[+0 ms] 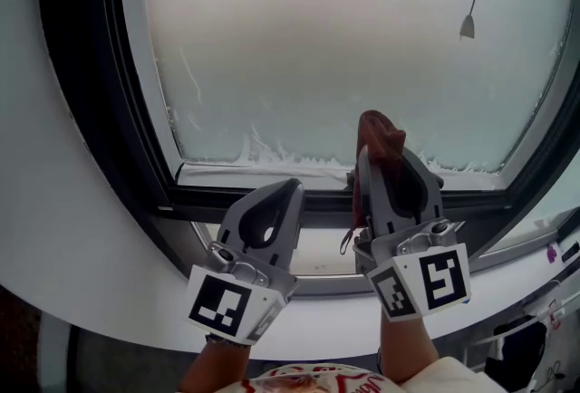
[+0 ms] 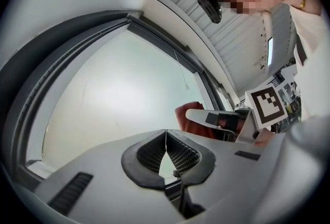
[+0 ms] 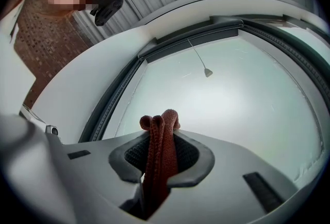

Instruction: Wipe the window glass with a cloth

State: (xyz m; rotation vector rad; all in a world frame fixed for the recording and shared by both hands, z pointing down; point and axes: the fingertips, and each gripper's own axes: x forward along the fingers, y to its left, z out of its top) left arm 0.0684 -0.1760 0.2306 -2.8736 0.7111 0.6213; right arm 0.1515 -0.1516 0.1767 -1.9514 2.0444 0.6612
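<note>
Two grippers face the frosted window glass (image 1: 344, 38): the right gripper (image 3: 161, 140) jaws clamp a folded rust-red cloth (image 3: 159, 158), while the left gripper (image 2: 166, 140) jaws meet empty.

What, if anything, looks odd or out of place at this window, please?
White streaky residue clings along the lower edge of the frosted window glass. The reddish-brown knitted cloth sits bunched in the right gripper, not spread flat.

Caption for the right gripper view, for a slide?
Right gripper shut on a bunched red-brown cloth, facing the hazy window glass.
</note>
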